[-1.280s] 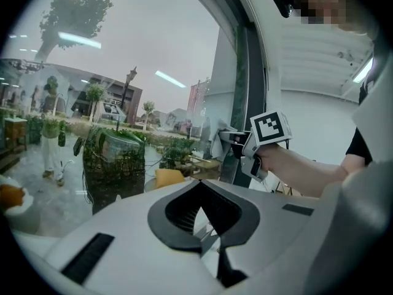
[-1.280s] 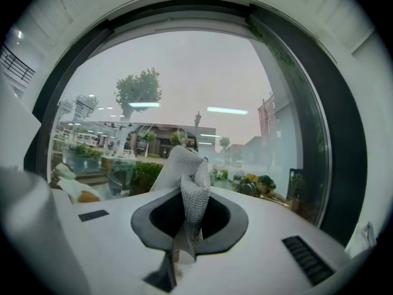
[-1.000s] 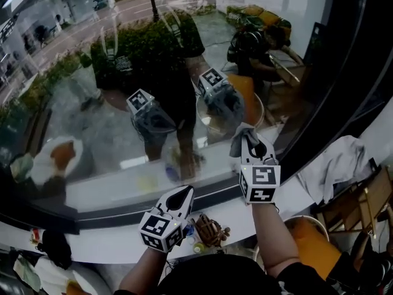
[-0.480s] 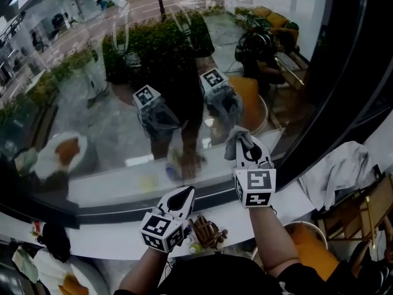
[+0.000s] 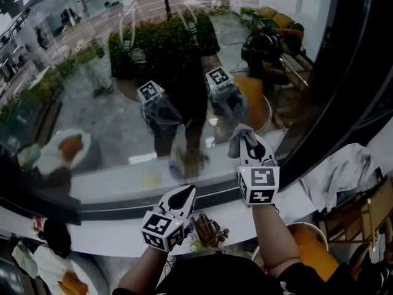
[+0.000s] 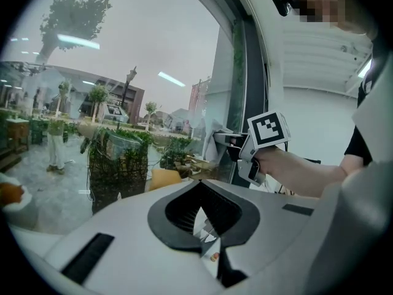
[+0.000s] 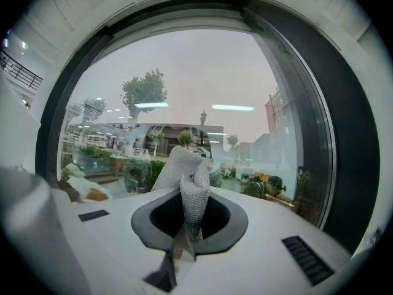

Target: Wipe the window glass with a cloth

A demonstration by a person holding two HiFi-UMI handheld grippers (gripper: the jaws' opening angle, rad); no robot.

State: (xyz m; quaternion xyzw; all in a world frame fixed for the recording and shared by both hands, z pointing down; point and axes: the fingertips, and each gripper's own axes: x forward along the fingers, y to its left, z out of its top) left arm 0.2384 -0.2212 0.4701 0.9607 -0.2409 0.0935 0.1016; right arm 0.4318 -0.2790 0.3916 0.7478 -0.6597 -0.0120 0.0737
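The person's two bare forearms reach forward from the bottom of the head view; the left gripper (image 5: 182, 195) is held low and closer to the body, its jaws drawn together with nothing between them, as the left gripper view shows; the right gripper (image 5: 250, 146) is held higher and further forward, up and to the right of the left one, and its jaws are clamped on a grey mesh cloth (image 7: 187, 180). The cloth stands up out of the jaws in a folded bunch, its free end pointing toward the window glass (image 5: 92, 115); whether it touches the pane cannot be told.

Below the two grippers, roughly between them, lies a small brown bundle (image 5: 209, 229); an orange stool (image 5: 313, 244) sits below and right of the right gripper's arm; a pale rumpled fabric (image 5: 344, 168) lies well to the right of that gripper. Under both grippers runs a white sill (image 5: 104, 241), and just ahead of the left gripper a dark lower frame bar (image 5: 110, 211) crosses the view; a broad black upright frame (image 5: 347, 72) rises to the right of the right gripper.

In the glass ahead of the grippers their two reflections show, marker cubes uppermost; the left one's (image 5: 156, 106) lies beyond the left gripper, the right one's (image 5: 226, 94) just beyond the cloth. Through the pane, further off, stands a green hedge (image 5: 166, 39); past it a street with buildings.
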